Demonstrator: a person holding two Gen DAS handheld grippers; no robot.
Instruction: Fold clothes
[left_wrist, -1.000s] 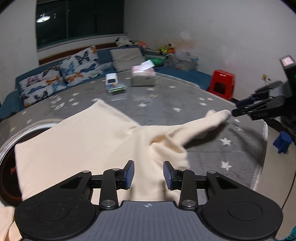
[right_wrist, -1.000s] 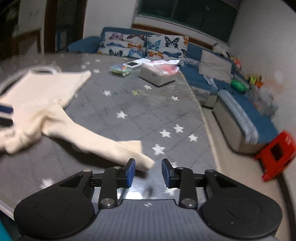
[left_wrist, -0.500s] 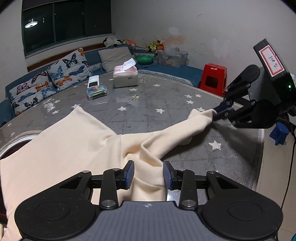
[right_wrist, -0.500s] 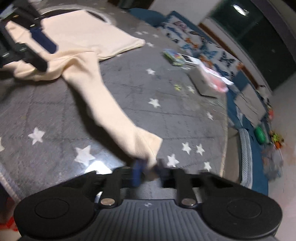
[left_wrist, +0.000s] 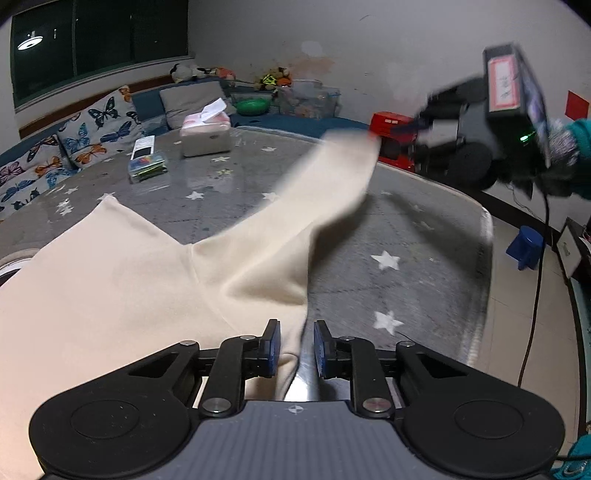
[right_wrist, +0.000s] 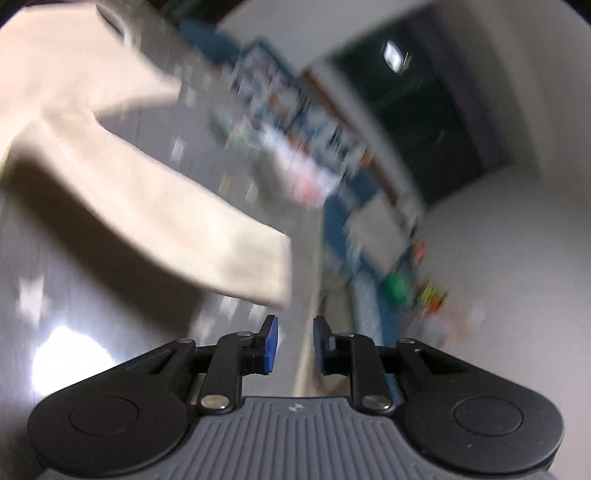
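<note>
The table carries a grey cover printed with white stars, with a glossy clear sheet over it; the near right corner is rounded. A cream garment lies spread over the near left part of the table, its body flat. One sleeve rises off the surface toward the far right edge.

Left gripper: the jaws have just been closing and stand at a narrow gap. The garment's edge lies between them against the left pad; the right pad is clear of the cloth.

Right gripper: the jaws have just been opening and stand narrowly apart with nothing between them in its own view, which is heavily blurred. The sleeve end sits just beyond the fingertips. In the left wrist view this gripper is near the sleeve end above the far right edge; contact cannot be determined.

At the far edge lie a tissue box and a small box. A blue sofa with butterfly cushions runs along the far wall beneath a dark window. A red stool stands past the right edge, and a blue object is on the floor.
</note>
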